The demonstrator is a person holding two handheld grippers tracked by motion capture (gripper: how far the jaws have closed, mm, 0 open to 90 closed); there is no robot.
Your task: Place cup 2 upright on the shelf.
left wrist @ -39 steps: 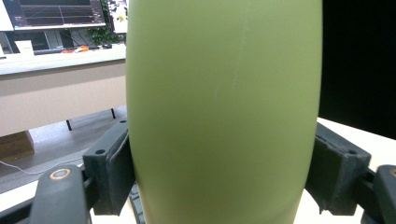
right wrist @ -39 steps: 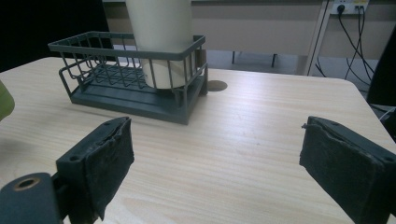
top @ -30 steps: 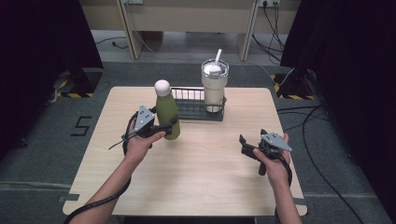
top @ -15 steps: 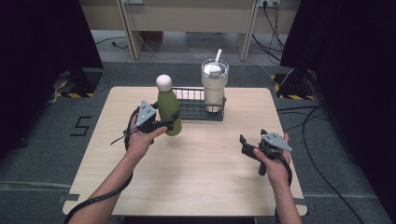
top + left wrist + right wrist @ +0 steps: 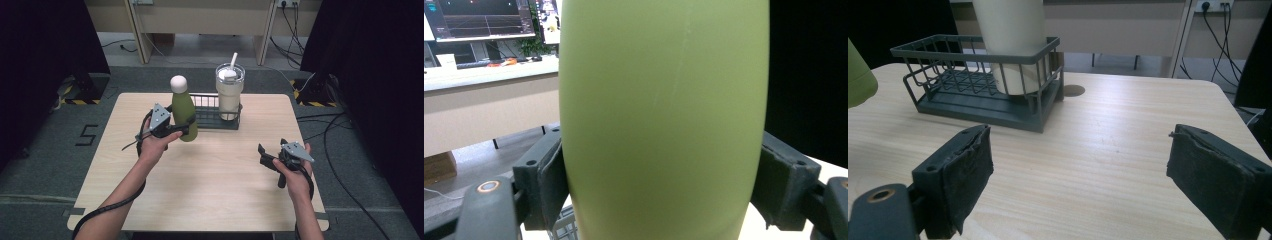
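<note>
Gripping green bottle (image 5: 184, 116): left gripper (image 5: 186, 129) level | right gripper (image 5: 263, 156) open, low

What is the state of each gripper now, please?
Left gripper: closed on the green bottle, pads on both its sides.
Right gripper: open, holding nothing, above the table.

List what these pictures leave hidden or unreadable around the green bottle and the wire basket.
- Green bottle: left gripper view cuts off its cap and base, and its body blocks the basket behind.
- Whether the bottle's base touches the table: high view, hidden by the left tongs and hand.
- Tumbler: right gripper view's top edge cuts off its lid and straw.
- Basket: high view, left end hidden behind the bottle.
</note>
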